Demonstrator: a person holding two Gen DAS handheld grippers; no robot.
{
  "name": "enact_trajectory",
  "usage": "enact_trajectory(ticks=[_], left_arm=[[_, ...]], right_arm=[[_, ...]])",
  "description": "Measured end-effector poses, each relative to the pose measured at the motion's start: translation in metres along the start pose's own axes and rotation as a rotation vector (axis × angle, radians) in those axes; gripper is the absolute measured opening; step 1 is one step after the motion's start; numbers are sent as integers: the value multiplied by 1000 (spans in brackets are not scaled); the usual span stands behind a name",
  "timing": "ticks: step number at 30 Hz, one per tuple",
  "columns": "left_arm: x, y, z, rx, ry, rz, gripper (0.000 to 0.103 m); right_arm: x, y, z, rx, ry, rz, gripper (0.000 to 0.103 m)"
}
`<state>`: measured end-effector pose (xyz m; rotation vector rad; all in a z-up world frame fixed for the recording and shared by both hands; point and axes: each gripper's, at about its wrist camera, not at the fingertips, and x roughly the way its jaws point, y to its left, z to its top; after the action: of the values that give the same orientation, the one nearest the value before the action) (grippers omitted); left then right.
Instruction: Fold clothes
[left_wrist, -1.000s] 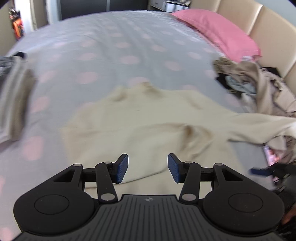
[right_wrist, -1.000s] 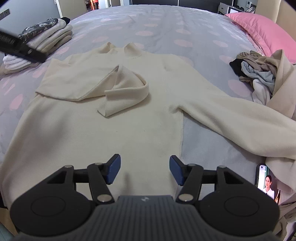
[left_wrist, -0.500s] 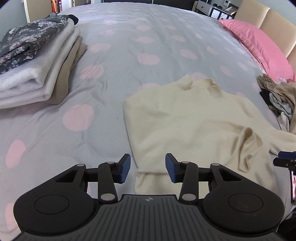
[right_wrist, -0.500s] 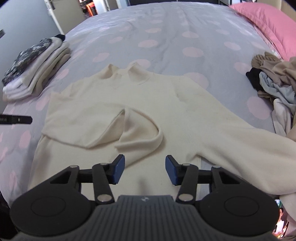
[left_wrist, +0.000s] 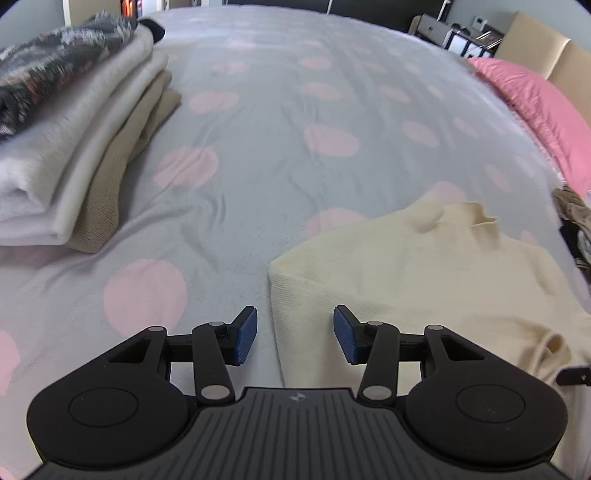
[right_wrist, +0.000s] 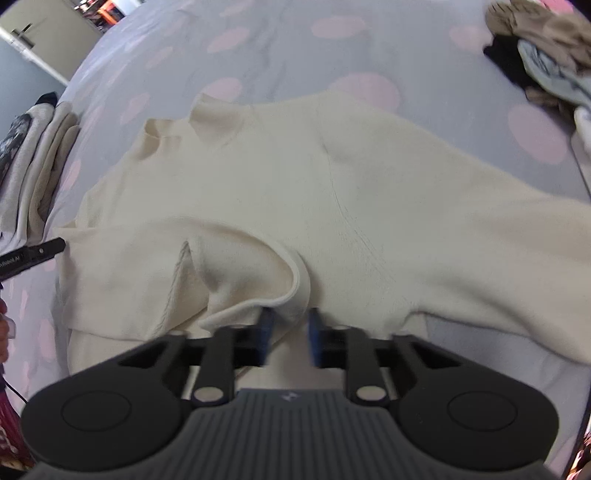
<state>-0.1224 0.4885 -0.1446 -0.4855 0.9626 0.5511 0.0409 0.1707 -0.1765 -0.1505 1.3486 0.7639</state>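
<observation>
Centres on a cream sweater (right_wrist: 369, 184) spread flat on a grey bedspread with pink dots (left_wrist: 258, 147), high collar (right_wrist: 214, 118) pointing away from both cameras. Shows one sleeve (right_wrist: 166, 273) folded in over the chest, its looped end bulging up just ahead of the right gripper (right_wrist: 290, 317), and the other sleeve (right_wrist: 498, 258) stretched out loose toward the right edge of the right wrist view. Catches the right gripper closing on that looped sleeve end: blue pads blurred and drawn close together, a ridge of cream knit pinched between them. Places the left gripper (left_wrist: 295, 325) over the sweater's opposite side, angled down at the bed, jaws spread and opening, the garment's straight side edge running up between the two pads with no contact visible. Picks up the same tool as a black bar at the far left of the right wrist view, just beside the sweater's shoulder. Moving outward, finds a neat stack of folded clothes (left_wrist: 74, 166) near the sweater on the left of the bed, dark patterned piece on top, pale and beige layers beneath. Puts a rumpled heap of unfolded garments (right_wrist: 546, 44) on the right of the bed, apart from the collar, and a pink pillow (left_wrist: 535, 99) against a tan headboard (left_wrist: 546, 48) at the far right.
</observation>
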Motion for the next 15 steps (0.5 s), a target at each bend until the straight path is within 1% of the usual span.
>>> enact_trajectory(ticks=[1, 2, 3, 4, 6, 9, 11, 12, 13, 14, 15], left_arm=[[4, 2, 1, -16, 1, -10, 40], [7, 5, 2, -33, 2, -20, 29], [8, 6, 3, -34, 3, -28, 14], [9, 7, 3, -34, 3, -34, 8], [8, 4, 3, -8, -4, -25, 5], [1, 5, 6, -17, -22, -22, 4], [1, 5, 7, -8, -17, -24, 4], [3, 4, 6, -7, -14, -19, 4], [4, 4, 6, -7, -11, -13, 4], [5, 3, 6, -7, -7, -8, 4], [6, 2, 6, -7, -3, -2, 4]], right_arm=[[1, -2, 1, 15, 5, 2, 3], [0, -3, 3, 20, 0, -3, 2], [-3, -3, 6, 12, -18, -16, 0], [-7, -2, 8, 3, -36, -29, 0], [-15, -2, 14, -15, -73, -55, 0], [-27, -1, 23, -47, -138, -103, 0], [-34, -4, 32, -56, -178, -138, 0], [-36, -6, 36, -51, -188, -137, 1], [-36, -9, 38, -29, -177, -103, 8], [-34, -9, 38, -11, -160, -69, 10], [-30, -7, 37, -3, -143, -47, 19]])
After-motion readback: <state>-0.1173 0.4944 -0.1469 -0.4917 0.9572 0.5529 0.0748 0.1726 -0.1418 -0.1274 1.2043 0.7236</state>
